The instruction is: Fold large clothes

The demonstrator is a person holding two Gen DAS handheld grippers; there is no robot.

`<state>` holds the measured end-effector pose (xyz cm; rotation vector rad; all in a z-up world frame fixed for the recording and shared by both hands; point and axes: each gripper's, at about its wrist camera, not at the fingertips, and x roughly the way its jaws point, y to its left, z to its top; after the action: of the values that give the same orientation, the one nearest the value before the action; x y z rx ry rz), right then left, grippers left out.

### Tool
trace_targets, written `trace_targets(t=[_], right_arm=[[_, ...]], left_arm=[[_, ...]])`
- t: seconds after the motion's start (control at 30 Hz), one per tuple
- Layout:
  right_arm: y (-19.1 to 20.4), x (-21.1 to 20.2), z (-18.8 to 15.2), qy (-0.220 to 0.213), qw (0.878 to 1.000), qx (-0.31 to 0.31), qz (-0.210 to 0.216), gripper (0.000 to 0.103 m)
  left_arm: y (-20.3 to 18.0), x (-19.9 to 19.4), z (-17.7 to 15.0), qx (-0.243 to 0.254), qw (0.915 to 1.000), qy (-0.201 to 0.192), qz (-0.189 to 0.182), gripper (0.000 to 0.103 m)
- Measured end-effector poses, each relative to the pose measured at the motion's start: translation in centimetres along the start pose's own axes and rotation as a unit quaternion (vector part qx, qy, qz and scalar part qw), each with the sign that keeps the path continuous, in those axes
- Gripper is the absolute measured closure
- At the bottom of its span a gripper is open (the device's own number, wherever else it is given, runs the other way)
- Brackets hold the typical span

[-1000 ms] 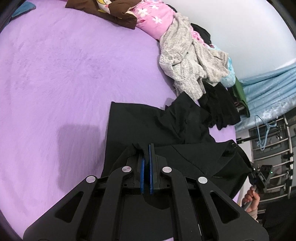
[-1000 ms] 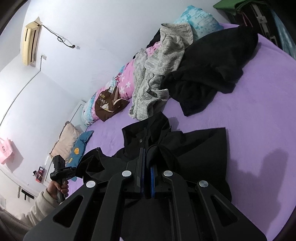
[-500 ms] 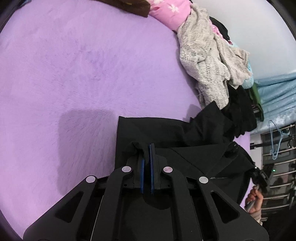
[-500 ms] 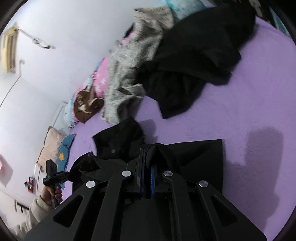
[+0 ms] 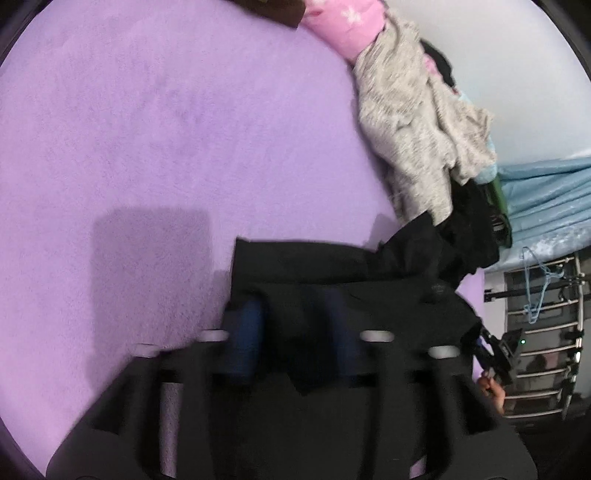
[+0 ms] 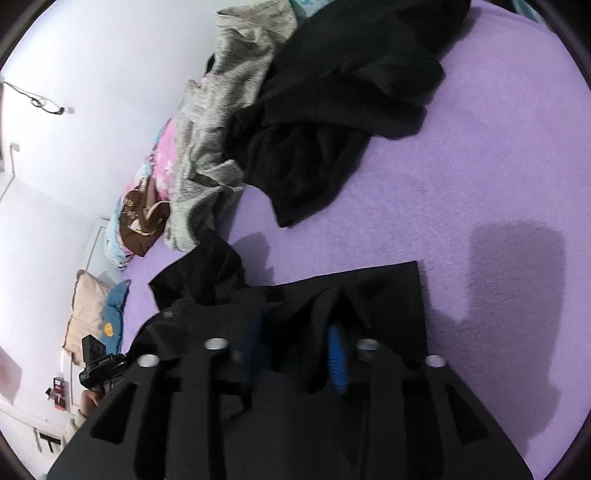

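Note:
A black garment [image 5: 314, 266] lies folded flat on the purple bed cover [image 5: 147, 129]. My left gripper [image 5: 291, 317] hangs low over the garment's near edge. Its jaws are opening wide, and the cloth lies loose between the blue pads [image 5: 243, 332]. In the right wrist view the same garment [image 6: 384, 291] has a straight far edge. My right gripper [image 6: 295, 332] is over it with its jaws opening. A small ridge of black cloth stands between them beside the right pad [image 6: 336, 354]; neither pad presses on it. One sleeve [image 6: 207, 269] sticks out to the left.
A heap of clothes lies along the wall: a grey knit [image 5: 413, 129], a pink floral piece [image 5: 347, 22] and a black garment [image 6: 332, 110]. Pillows [image 6: 88, 306] sit at the bed's far end. A metal rack with a blue hanger [image 5: 539, 295] stands beyond the bed.
Both grippers came down onto the bed with the black garment's folded edge pinched. Both have since opened and let the cloth go.

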<state>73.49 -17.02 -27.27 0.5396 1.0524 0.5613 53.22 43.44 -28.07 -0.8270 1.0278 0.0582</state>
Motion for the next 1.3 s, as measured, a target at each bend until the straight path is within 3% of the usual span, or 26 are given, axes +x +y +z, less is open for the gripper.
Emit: trace_targets(t=[0.07,0.23,0.3,0.47,0.6,0.73,0.97,1.2,1.3], right_arm=[[0.3,-0.9,0.1,-0.016,1.000,-0.001,-0.009,0.047],[1.1,-3.5,0.0,-0.045,0.999,0.007,0.010,0.043],[2.0,-4.8,-0.5,-0.056,0.998,-0.007,0.009,0.035],[4.5,-6.8,-2.7,-0.056,0.993,-0.092,-0.051,0.034],[6.6,-7.6,-6.1,-0.048,0.981,-0.168,-0.087,0.034],[8.1,-6.2,-7.5,-0.017,0.973,-0.215,-0.076,0.033],[8.7,-0.1,-3.7,0.016,0.976,-0.206,-0.074,0.033],[5.9,4.3,0.2,0.033,0.973,-0.189,-0.129,0.034],[3.2,5.2,1.7,0.040,0.974,-0.152,-0.160,0.041]], left_arm=[[-0.4,-1.8,0.5,0.011,0.9985,-0.037,0.038,0.006],[-1.5,-3.9,0.7,0.021,0.9980,-0.047,0.036,0.006],[-2.3,-4.7,-0.2,0.033,0.9971,-0.057,0.037,0.006],[-4.6,-5.7,-5.4,0.090,0.9922,-0.062,0.060,0.006],[-6.5,-5.7,-10.7,0.141,0.9859,-0.065,0.062,0.006],[-8.1,-4.1,-15.3,0.172,0.9822,-0.058,0.048,0.006],[-8.1,-0.2,-17.9,0.158,0.9858,-0.034,0.043,0.006],[-5.7,1.5,-18.4,0.137,0.9895,-0.031,0.036,0.006],[-5.3,2.1,-18.8,0.138,0.9892,-0.029,0.039,0.006]])
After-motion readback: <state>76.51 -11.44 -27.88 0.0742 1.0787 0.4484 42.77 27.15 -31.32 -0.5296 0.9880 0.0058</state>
